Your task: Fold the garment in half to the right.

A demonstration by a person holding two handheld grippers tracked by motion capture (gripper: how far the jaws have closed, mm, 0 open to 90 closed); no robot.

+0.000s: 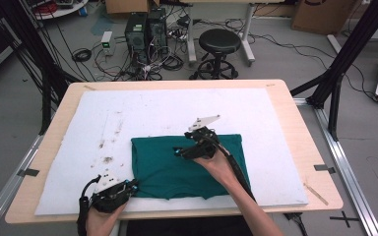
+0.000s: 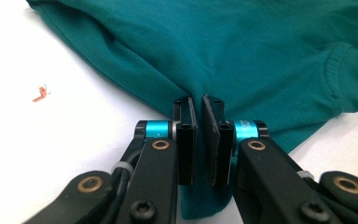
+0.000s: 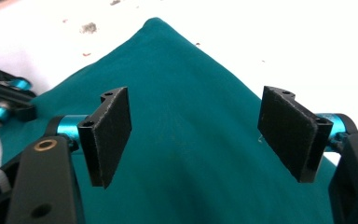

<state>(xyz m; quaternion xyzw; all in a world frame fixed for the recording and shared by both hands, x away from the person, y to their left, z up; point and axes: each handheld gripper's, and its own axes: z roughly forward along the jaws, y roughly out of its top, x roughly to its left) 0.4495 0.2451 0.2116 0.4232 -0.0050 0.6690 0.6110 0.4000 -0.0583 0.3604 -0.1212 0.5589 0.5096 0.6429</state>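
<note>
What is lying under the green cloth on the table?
The green cloth rests flat on a white sheet that covers the wooden table. The sheet shows stains beside the cloth; whether the covered part is stained too, or holds anything else, cannot be seen.

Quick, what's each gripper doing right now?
Left gripper: jaws shut on the green shirt at its edge.
Right gripper: jaws open above the shirt, holding nothing.

A light wooden table [image 1: 305, 147] fills the middle of the frame. At the top stand a round black stool [image 1: 219, 42] and two dark computer boxes [image 1: 145, 30] on a grey floor [image 1: 15, 105] with tangled cables [image 1: 147, 66].
</note>
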